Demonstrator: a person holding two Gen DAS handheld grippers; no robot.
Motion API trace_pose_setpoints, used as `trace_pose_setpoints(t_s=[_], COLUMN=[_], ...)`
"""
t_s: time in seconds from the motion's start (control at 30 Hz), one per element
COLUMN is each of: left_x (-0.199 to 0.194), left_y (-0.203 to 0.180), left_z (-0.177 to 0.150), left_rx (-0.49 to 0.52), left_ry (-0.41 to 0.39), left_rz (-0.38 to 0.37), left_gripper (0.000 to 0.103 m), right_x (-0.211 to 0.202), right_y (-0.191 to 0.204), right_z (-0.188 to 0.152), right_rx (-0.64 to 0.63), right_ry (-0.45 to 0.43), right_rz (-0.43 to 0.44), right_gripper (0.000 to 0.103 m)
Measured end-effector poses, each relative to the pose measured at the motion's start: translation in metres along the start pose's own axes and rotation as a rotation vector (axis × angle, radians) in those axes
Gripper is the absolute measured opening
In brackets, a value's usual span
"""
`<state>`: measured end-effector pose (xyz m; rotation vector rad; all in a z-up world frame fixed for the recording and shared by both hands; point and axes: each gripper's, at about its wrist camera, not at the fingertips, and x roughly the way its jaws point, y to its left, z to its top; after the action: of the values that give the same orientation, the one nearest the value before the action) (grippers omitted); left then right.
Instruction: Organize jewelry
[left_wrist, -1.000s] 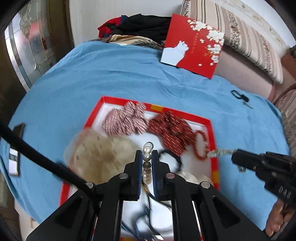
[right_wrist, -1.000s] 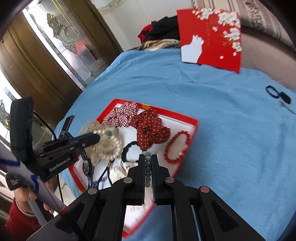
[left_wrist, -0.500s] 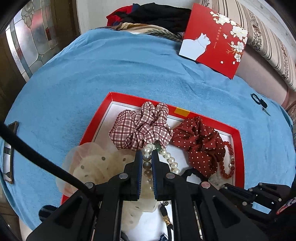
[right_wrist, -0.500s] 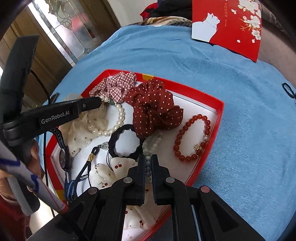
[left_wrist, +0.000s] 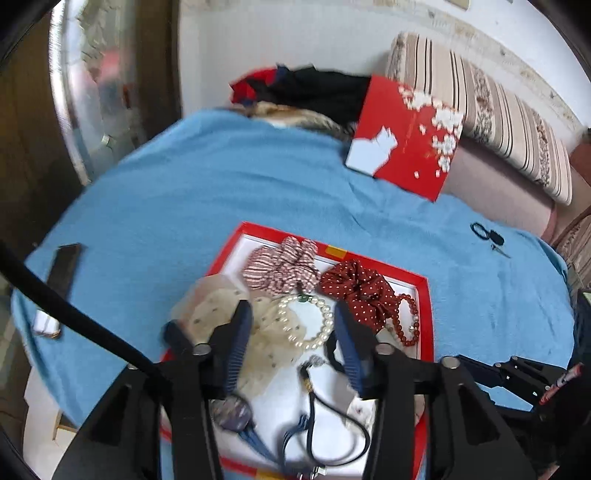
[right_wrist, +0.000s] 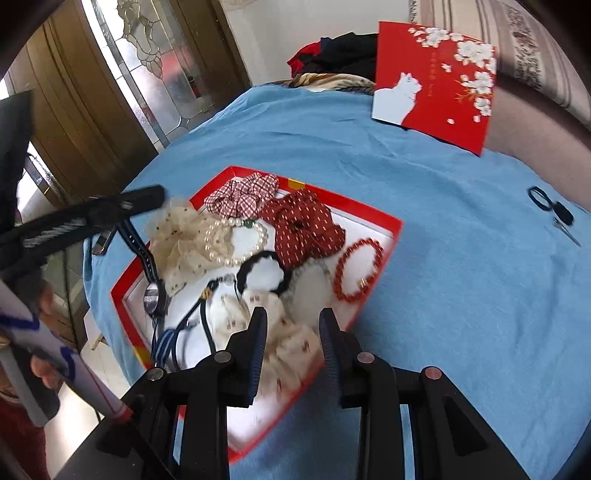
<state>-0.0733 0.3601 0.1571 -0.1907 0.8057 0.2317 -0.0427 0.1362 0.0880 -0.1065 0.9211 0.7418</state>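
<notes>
Blue-covered bench (right_wrist: 461, 295) carries red tray (right_wrist: 395, 230) | left tool (left_wrist: 293, 325) released, empty, above tray's near-left part | pearl bracelet (left_wrist: 306, 319) lies in tray, partly on cream scrunchie (right_wrist: 181, 240) | right tool (right_wrist: 293, 325) released, empty, over tray's near edge

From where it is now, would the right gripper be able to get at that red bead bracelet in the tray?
Probably yes. The right gripper is open and holds nothing, and the red bead bracelet lies flat near the tray's right edge, just ahead of it. Nothing lies on top; only the dotted red scrunchie sits close beside it.
</notes>
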Motion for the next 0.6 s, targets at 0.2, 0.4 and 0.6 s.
trace_pose_setpoints(t_s=[0.2, 0.4, 0.6], left_x=[-0.063, -0.118, -0.169], left_y=[-0.002, -0.027, -0.070], left_z=[-0.031, -0.058, -0.078], left_rx=[-0.051, -0.081, -0.066], left_ry=[-0.149, -0.297, -0.464], left_rz=[0.144, 0.254, 0.339], left_gripper=[0.080, 0.096, 0.102], right_x=[-0.032, -0.068, -0.106], right_y=[-0.007, -0.026, -0.040], right_z=[-0.039, -0.076, -0.096], right_rx=[0.041, 0.138, 0.215], right_ry=[-0.035, -0.066, -0.128], right_rz=[-0.042, -0.095, -0.124], right_gripper=[0.032, 0.034, 0.039])
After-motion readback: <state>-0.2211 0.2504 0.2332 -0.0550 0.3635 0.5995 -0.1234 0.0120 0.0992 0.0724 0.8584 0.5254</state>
